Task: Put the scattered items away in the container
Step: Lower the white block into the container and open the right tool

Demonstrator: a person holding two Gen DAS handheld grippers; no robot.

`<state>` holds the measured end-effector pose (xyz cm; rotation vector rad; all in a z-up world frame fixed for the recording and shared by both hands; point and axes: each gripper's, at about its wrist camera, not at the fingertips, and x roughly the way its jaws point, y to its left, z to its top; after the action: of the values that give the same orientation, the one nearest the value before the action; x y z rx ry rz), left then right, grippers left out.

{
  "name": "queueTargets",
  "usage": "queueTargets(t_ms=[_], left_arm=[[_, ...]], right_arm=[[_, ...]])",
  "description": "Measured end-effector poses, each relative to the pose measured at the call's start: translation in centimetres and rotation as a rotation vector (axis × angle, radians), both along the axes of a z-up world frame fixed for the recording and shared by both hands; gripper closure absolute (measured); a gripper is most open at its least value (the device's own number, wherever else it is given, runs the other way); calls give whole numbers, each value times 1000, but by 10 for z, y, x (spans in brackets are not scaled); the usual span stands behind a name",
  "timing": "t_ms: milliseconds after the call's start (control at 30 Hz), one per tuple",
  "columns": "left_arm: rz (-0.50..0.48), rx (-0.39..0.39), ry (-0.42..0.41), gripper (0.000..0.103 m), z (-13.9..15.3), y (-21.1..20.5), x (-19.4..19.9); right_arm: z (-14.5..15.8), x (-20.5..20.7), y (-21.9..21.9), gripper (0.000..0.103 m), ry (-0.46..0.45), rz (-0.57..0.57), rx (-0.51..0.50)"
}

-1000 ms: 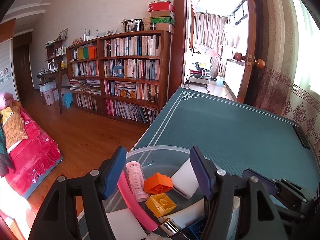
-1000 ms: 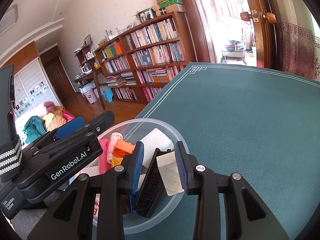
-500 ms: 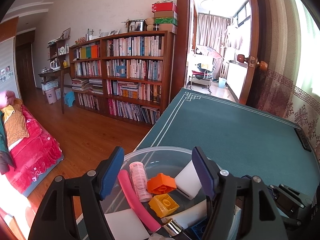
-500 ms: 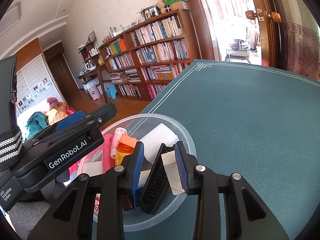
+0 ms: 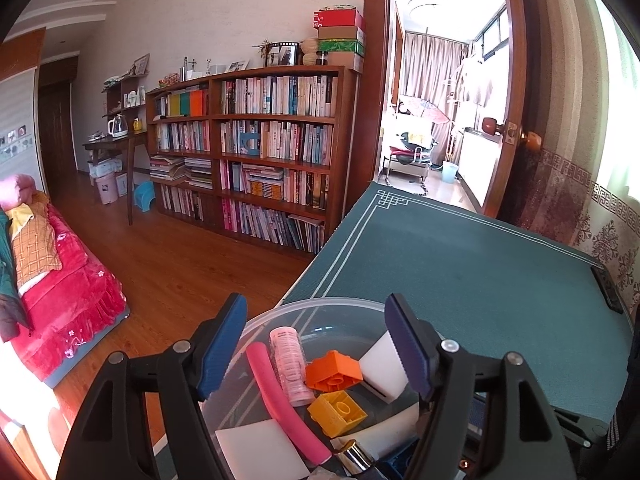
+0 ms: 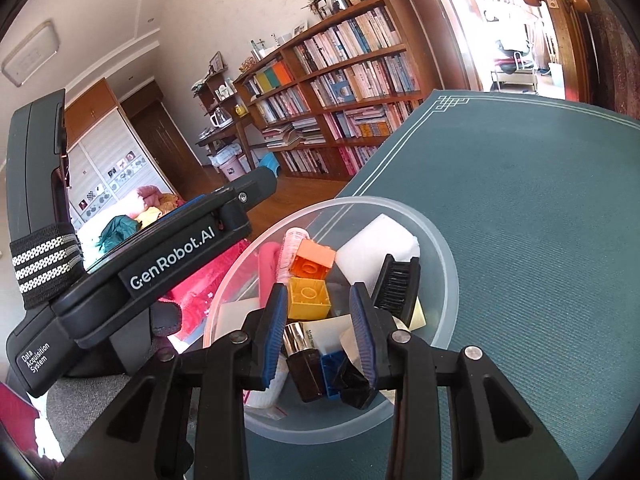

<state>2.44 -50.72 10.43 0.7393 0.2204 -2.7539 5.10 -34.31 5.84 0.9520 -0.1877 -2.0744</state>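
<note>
Hovering over the clear bowl (image 6: pixel 440 240), we are keeping both tongs spread and empty. Below the right gripper (image 6: pixel 322 328) are lying a black brush (image 6: pixel 396 284), a yellow brick (image 6: pixel 310 298) and an orange brick (image 6: pixel 314 258). Between the left gripper's (image 5: pixel 316 350) fingers are showing a pink tube (image 5: pixel 280 396) and a white sponge (image 5: pixel 382 366).
</note>
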Motion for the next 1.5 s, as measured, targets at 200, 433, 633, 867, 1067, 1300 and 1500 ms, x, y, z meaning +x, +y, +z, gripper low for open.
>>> queueTargets(t_ms=[200,433,633,867,1067,1300,1500], left_arm=[[-4,0,2,27,0,0,1],[-8,4,4,27,0,2,3],[-10,7,5,27,0,3,4],[-27,14,-7,27,-2,10,2],[-42,8,-5,27,0,15,4],[-19,23,4,26,3,4,4],[-9,23,3,26,3,1,6]], right_arm=[[-4,11,-6,67,4,55,-7],[12,28,9,67,115,6,-1],[10,40,39,68,166,-82,90],[-6,50,53,68,126,-87,133],[-11,53,35,68,147,-68,178],[-12,48,9,68,178,-30,219],[-12,42,-10,68,203,-19,236]])
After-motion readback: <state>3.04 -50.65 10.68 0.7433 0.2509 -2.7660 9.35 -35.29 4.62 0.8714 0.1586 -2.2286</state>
